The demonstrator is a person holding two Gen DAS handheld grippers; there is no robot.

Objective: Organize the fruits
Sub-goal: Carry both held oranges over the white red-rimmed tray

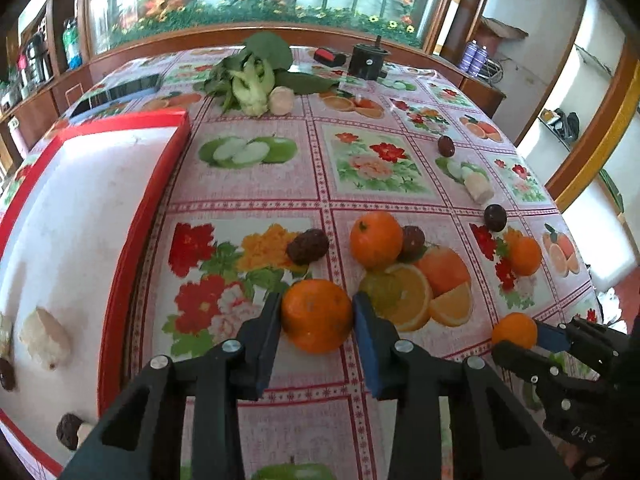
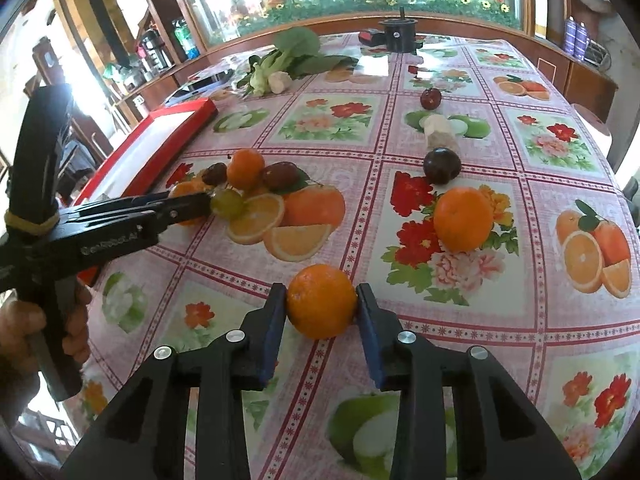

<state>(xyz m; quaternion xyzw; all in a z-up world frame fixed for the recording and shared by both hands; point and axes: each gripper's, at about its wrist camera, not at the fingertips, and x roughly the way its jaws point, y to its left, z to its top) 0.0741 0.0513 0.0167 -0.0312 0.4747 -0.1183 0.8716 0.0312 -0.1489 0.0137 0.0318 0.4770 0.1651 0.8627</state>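
Here each gripper (left [image 1: 317,316], right [image 2: 321,307]) clamps a round, dimpled orange.

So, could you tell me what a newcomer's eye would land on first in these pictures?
Probably the two oranges, one orange clamped in the left hand-held gripper, another orange in the right hand-held gripper. Next, the red-rimmed tray at the left of the fruit-printed tablecloth.
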